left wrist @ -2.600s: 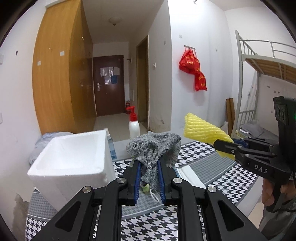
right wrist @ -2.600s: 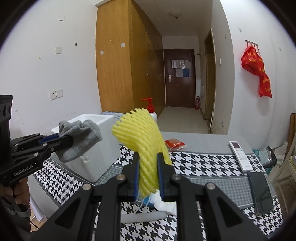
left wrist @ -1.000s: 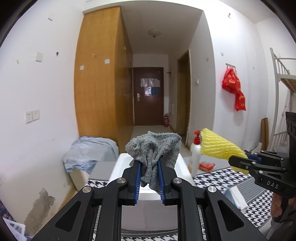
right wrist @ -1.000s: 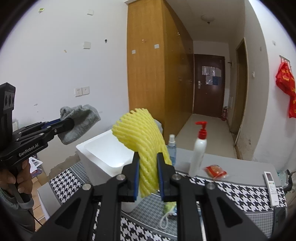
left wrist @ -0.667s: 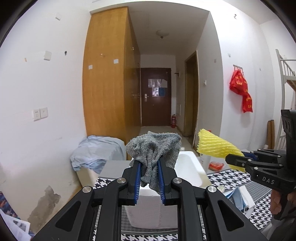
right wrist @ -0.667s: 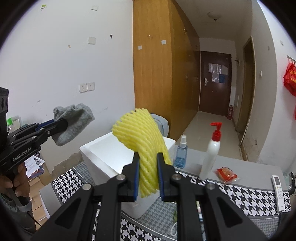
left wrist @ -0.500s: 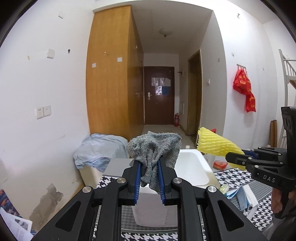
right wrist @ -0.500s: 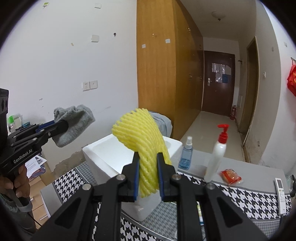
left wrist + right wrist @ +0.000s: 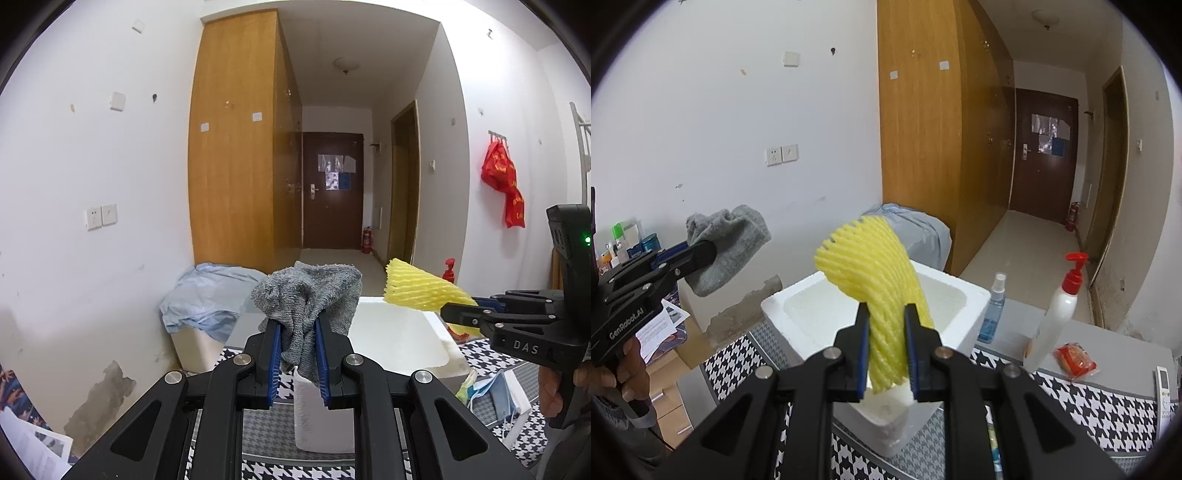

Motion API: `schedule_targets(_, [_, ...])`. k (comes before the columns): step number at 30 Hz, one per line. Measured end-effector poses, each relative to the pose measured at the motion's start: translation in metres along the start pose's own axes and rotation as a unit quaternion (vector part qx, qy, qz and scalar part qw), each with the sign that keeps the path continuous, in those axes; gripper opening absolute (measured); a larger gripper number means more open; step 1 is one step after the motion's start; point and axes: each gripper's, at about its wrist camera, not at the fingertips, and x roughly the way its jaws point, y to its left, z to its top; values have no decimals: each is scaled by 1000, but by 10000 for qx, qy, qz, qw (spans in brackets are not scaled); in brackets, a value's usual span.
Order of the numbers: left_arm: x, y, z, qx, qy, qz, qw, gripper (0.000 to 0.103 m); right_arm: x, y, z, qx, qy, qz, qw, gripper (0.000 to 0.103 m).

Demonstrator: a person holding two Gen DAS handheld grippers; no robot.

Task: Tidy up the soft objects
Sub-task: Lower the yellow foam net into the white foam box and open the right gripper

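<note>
Left gripper (image 9: 298,356): jaws clamped narrow on a gray knitted cloth (image 9: 309,295); blue pads press it from both sides, and the bunched top flops over the fingertips toward 12 o'clock.
Right gripper (image 9: 886,354): jaws pinched on a yellow foam fruit net (image 9: 875,280); the net rises between the blue pads and curls over toward 11 o'clock.
Gray cloth, from the right wrist: hangs in the air at 9 o'clock, held out by the left gripper (image 9: 701,254), clear of the box and to its left.
Yellow net, from the left wrist: juts out at 3 o'clock from the right gripper (image 9: 454,312), above the far right rim of the box.
White foam box (image 9: 975,295): open-topped, sits on the houndstooth cloth (image 9: 1108,406) just past both grippers; in the left wrist view its rim (image 9: 439,321) lies at 4 o'clock from the gray cloth.
Right of box: a small blue spray bottle (image 9: 993,310) stands just beside the box wall; a white pump bottle with red top (image 9: 1060,310) near it at 3 o'clock; a red snack packet (image 9: 1075,363) lies beyond that.
Behind box: a heap of pale blue fabric (image 9: 210,295) at 10 o'clock.
Far: wooden wardrobe (image 9: 236,147) against the wall, dark brown door (image 9: 332,192) at the corridor's end, red bags (image 9: 506,184) hanging on the wall at 2 o'clock.
</note>
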Motion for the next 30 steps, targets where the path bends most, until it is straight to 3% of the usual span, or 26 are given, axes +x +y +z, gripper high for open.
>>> schedule_targets(11, [6, 4, -3, -53, 32, 33, 10000, 18, 23, 0, 3, -32, 219, 20, 9998, 26])
schedule_targets(13, [7, 4, -2, -56, 37, 58, 10000, 18, 27, -1, 2, -25, 271, 22, 9996, 42])
schedule_targets(14, [7, 5, -2, -56, 36, 66, 10000, 18, 28, 0, 1, -31, 296, 26, 9996, 66])
schedule_targets(15, [8, 6, -1, -56, 36, 71, 10000, 18, 26, 0, 0, -13, 245, 21, 9997, 80])
schedule_targets(30, [25, -11, 5, 65, 143, -211, 9997, 18, 0, -7, -2, 107, -16, -93, 9999, 84])
